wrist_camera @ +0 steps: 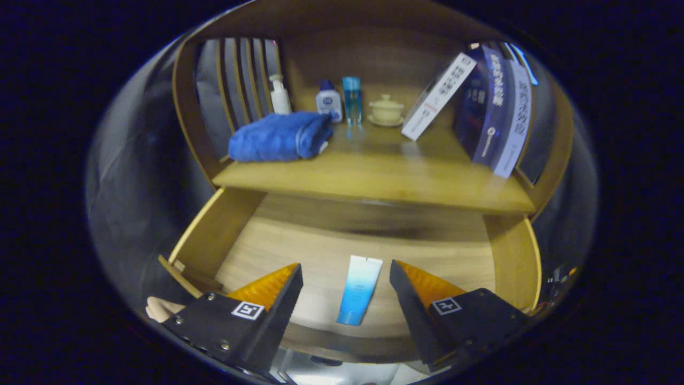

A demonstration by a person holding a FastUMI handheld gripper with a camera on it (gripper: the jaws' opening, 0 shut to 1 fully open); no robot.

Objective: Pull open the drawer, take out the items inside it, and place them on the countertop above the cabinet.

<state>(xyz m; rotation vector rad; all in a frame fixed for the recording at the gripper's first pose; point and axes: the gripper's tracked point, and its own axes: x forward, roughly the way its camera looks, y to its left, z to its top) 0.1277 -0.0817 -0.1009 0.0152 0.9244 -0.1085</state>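
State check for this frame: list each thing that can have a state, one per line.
drawer: pulled open
tube: lying flat in the drawer, between the open fingers, not gripped
gripper: open, holding nothing
towel: folded, on the countertop
lidded cup: lid on, upright
books: leaning
bottles: upright, capped

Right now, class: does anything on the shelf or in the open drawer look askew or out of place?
One thing: the white box on the countertop leans tilted against the upright books. The tube lies flat in the drawer, between the open tongs.
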